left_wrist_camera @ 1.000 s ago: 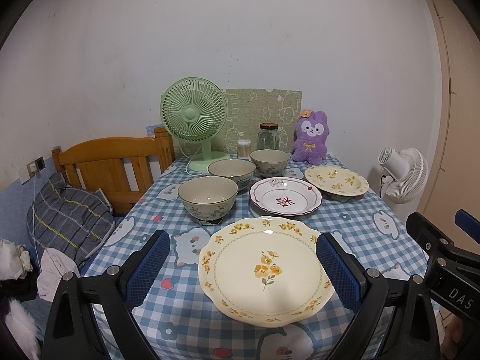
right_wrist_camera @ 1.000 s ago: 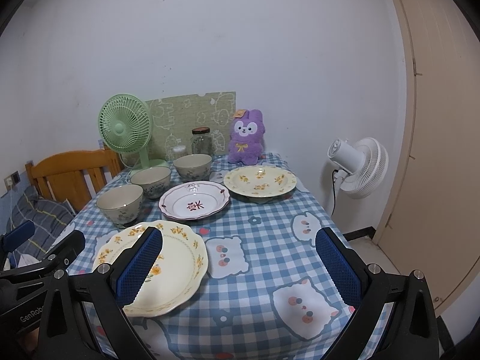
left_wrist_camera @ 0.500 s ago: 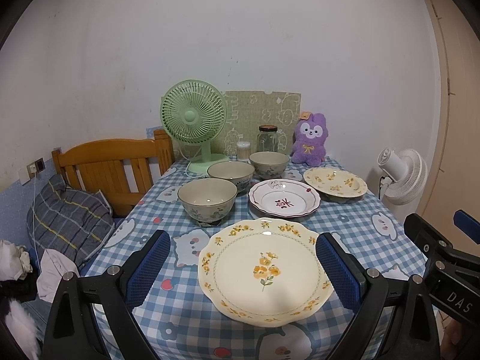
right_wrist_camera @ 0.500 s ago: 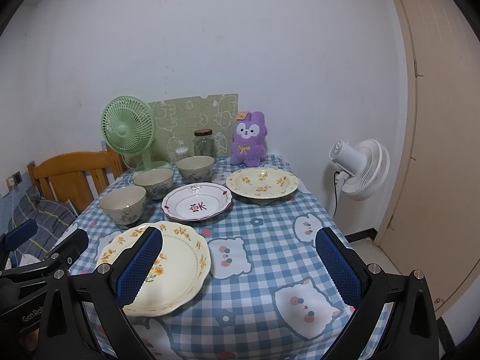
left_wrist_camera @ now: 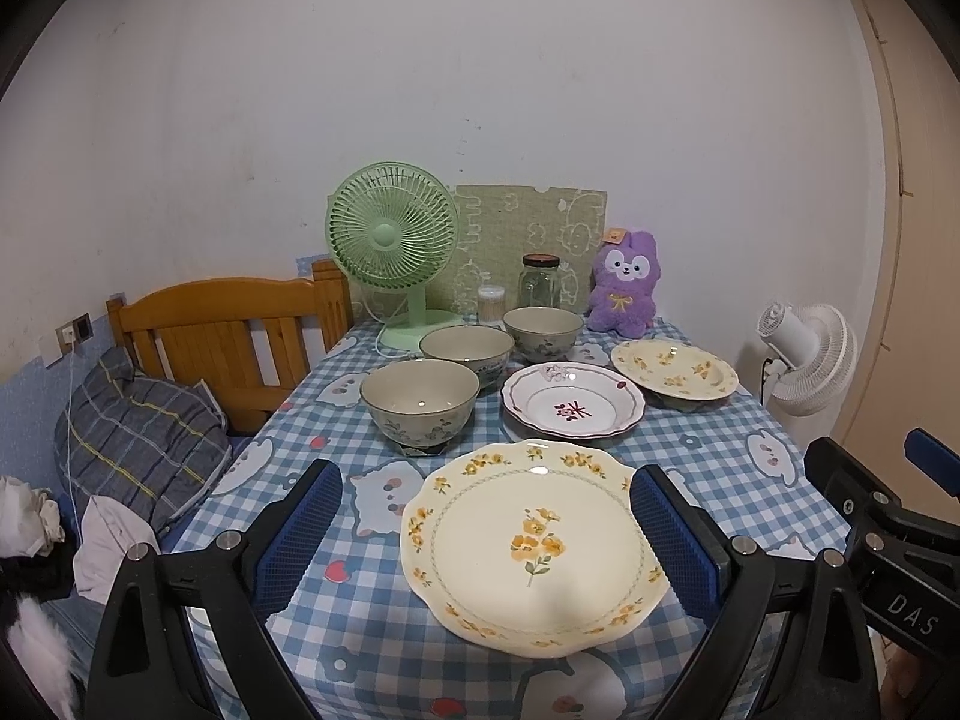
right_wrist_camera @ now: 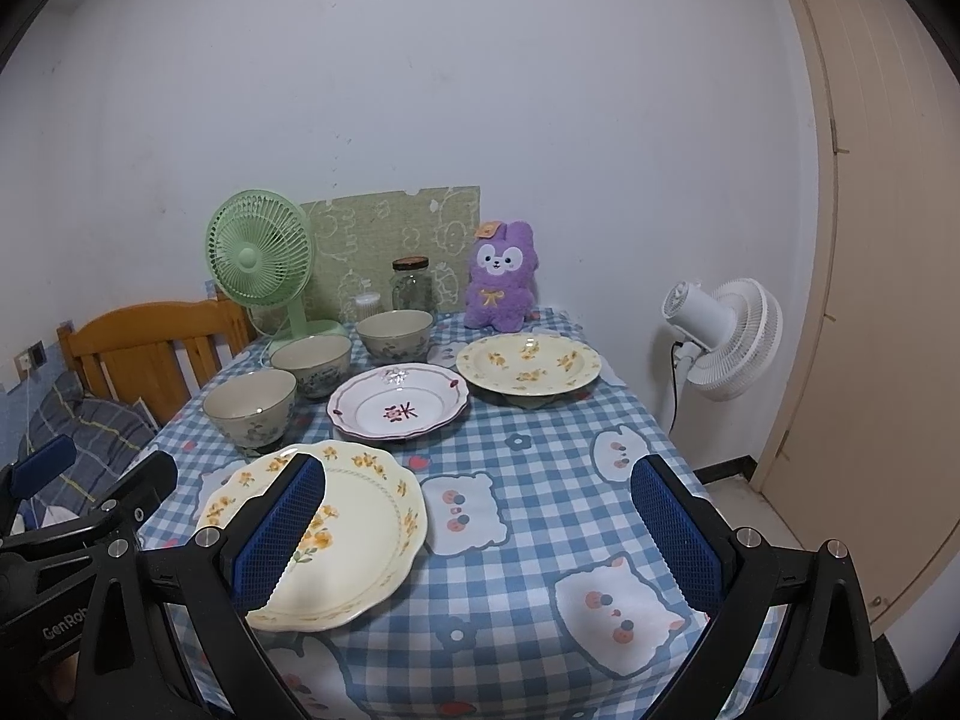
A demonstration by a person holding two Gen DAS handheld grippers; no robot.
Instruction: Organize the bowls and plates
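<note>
- My left gripper [left_wrist_camera: 483, 531] fills the bottom of the left wrist view, jaws spread wide and holding nothing; a cream plate with yellow flowers [left_wrist_camera: 534, 543] lies on the desk [left_wrist_camera: 720, 468] between the two blue pads.
- My right gripper [right_wrist_camera: 477, 531] sits at the bottom of the right wrist view, jaws also wide and empty, over bare blue-checked tablecloth; its left pad covers part of the same cream plate at lower left.
- Above the cream plate, at frame centre in the left view, a white plate with a maroon rim [left_wrist_camera: 573, 399] rests on the cloth.
- To its right, a deeper yellow-flowered plate [left_wrist_camera: 673, 368] sits near the desk's right edge.
- Three grey-green bowls run in a diagonal line: the nearest bowl [left_wrist_camera: 419, 399] left of the maroon plate, the middle bowl [left_wrist_camera: 467, 354] above it, the far bowl [left_wrist_camera: 543, 333] further back.
- Behind the bowls, in the upper middle, stand a green desk fan [left_wrist_camera: 393, 240], a glass jar [left_wrist_camera: 540, 288], a small container of cotton swabs [left_wrist_camera: 492, 305], and a purple plush toy [left_wrist_camera: 624, 282], all against a green patterned board [left_wrist_camera: 528, 228] at the wall.
- At left of the frame, a wooden chair [left_wrist_camera: 222, 330] stands beside the desk, with a grey plaid pillow [left_wrist_camera: 138, 444] below it.
- At right, a white floor fan [left_wrist_camera: 807, 360] stands off the desk, beside a beige door [right_wrist_camera: 876, 300].
</note>
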